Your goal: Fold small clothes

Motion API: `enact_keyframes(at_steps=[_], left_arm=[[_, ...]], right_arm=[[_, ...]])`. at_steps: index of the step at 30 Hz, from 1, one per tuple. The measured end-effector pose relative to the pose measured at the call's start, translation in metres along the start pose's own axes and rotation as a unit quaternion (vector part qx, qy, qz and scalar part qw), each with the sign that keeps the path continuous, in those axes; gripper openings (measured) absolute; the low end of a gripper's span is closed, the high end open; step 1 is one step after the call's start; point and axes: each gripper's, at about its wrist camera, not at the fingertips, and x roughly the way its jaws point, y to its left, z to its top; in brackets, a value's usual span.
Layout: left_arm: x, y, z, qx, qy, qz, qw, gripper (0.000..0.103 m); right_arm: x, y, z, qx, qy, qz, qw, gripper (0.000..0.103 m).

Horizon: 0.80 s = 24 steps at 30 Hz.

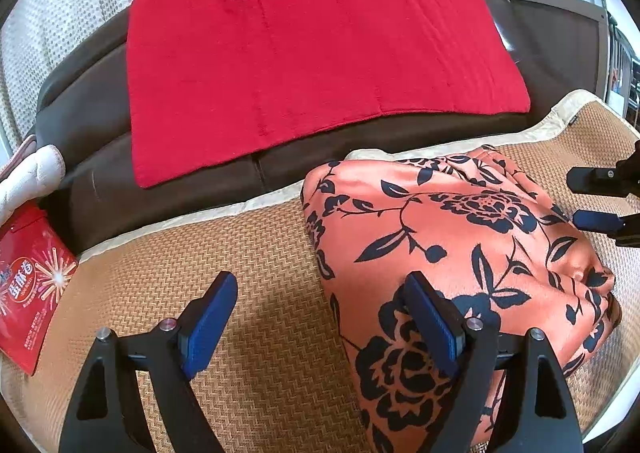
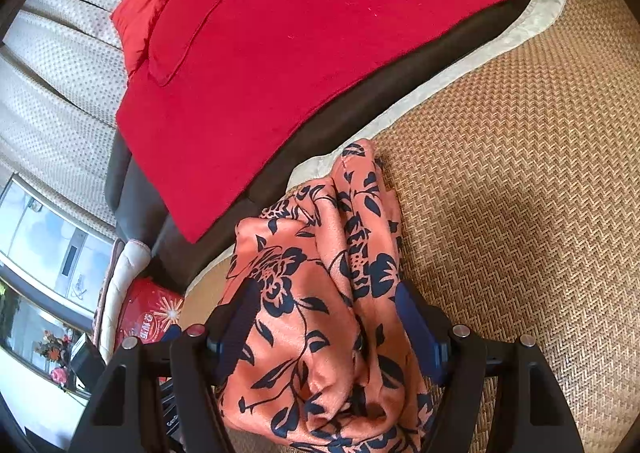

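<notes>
Left gripper (image 1: pixel 320 329) wide open, empty, straddling the garment's left edge to take a fold line; orange floral garment (image 1: pixel 460 245) bunched on woven mat (image 1: pixel 240 253); right gripper (image 2: pixel 326 333) parted around cloth, pads not visibly pinching

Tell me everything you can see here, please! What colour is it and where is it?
floral garment: one, orange with dark flowers, bunched on the mat.
woven mat: one, tan with a cream border, under the garment.
red towel: one, spread on the sofa behind the mat.
sofa: one, dark brown.
red cushion: one, behind the towel.
snack bag: one, red, at the mat's left edge.
white cloth: one, rolled, above the bag.
left claw: black with blue pads, open, one pad over the garment.
right claw: open, the garment between its pads.
</notes>
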Motion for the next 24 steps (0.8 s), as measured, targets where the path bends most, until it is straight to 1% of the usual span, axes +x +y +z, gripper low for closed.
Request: enact_keyframes(at_steps=[24], left_arm=[[0.0090, -0.0020, 0.0049, -0.014, 0.004, -0.002, 0.9999, 0.086]], right_arm=[[0.0100, -0.0048, 0.0017, 0.007, 0.004, 0.005, 1.000, 0.074]])
